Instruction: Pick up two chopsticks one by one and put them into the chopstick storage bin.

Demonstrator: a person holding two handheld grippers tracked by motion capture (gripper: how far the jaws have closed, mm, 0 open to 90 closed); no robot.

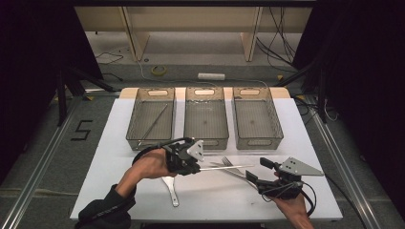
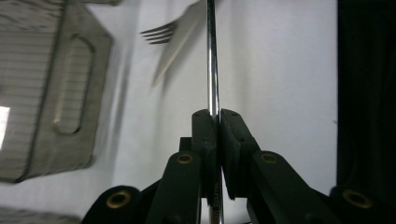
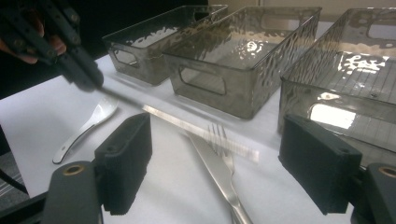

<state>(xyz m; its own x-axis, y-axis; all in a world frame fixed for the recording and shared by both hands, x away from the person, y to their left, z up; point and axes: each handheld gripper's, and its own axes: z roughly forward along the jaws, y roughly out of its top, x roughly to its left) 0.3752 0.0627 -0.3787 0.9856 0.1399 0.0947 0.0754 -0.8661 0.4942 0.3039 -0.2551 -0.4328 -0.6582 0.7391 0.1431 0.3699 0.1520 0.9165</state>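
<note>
Three clear, smoke-tinted bins stand in a row at the far side of the white table (image 1: 119, 157). The left bin (image 1: 152, 117) holds a thin metal rod lying on a diagonal; it looks like a chopstick, though the high view is too coarse to be sure. The middle bin (image 1: 206, 117) and the right bin (image 1: 257, 117) come next along the row, just beside one another.

In front of the left bin, the left gripper (image 1: 197, 168) hangs above the table, held in the person's left hand (image 1: 152, 164). Its jaws are pressed together on a slim metal stick (image 1: 227, 167), which juts level toward the right. In the left gripper view the stick (image 2: 212, 60) runs straight up from between the closed pads (image 2: 205, 133), shiny and narrow, clear of the table.

Below the left hand, a spoon (image 1: 170, 188) lies flat on the table near the front edge, handle toward the person. From the right gripper view the spoon (image 3: 88, 123) lies well to the left, bowl pointing to the bins.

At centre, a fork (image 1: 227, 163) and a knife (image 1: 241, 174) lie together on the table, the fork's tines crossing the knife. The stick's free end reaches over them.

Right of these, the right gripper (image 1: 254, 171) sits low by the front edge. Its jaws stand wide apart with nothing pressed between the pads (image 3: 126, 161); the fork (image 3: 222, 140) and knife (image 3: 219, 179) lie on the table between them.
</note>
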